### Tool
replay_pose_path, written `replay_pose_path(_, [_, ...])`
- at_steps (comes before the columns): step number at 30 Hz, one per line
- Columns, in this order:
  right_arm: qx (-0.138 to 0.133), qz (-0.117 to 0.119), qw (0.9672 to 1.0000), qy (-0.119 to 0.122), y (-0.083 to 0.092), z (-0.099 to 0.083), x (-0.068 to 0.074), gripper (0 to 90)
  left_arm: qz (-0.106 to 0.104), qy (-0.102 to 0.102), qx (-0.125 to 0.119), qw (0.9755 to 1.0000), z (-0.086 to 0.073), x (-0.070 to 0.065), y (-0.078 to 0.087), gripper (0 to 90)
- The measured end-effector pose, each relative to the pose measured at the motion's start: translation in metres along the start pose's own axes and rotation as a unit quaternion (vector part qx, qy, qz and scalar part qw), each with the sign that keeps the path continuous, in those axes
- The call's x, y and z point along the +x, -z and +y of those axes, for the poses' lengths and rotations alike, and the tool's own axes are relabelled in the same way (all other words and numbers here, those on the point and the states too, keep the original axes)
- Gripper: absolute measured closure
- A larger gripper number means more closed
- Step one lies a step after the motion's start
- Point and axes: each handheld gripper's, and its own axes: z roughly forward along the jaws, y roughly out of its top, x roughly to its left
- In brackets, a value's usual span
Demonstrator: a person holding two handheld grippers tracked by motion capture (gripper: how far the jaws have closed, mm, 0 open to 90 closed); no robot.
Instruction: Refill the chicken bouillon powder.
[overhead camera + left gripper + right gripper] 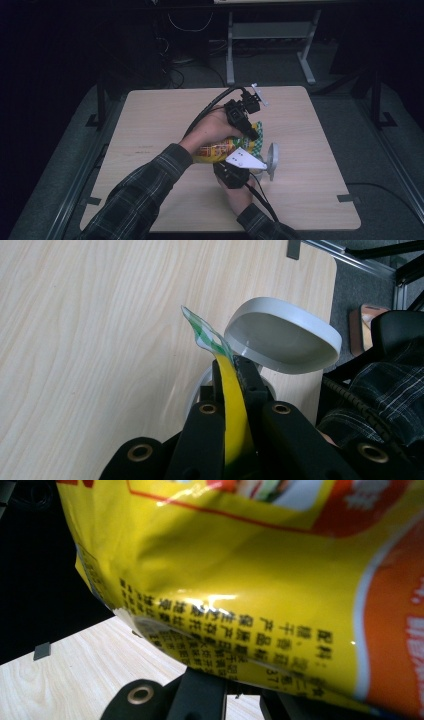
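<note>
Left gripper [231,375] clamps yellow bag [234,425] edge, beside bowl [282,337].

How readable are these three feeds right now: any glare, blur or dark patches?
High view: table lit, surroundings nearly black. Left gripper view: sharp and bright; the grey bowl is clear. Right gripper view: the yellow bag sits very close, with glare streaks on its foil and soft print.
</note>
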Motion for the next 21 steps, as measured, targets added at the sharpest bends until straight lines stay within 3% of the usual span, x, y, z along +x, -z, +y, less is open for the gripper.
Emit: replay_pose_path(21, [0.000,0.002,1.0000,0.003,-0.0006,0.0000,0.0002,90.0,0.000,0.000,0.002,1.0000,-0.0007,0.0005,0.0006,90.0])
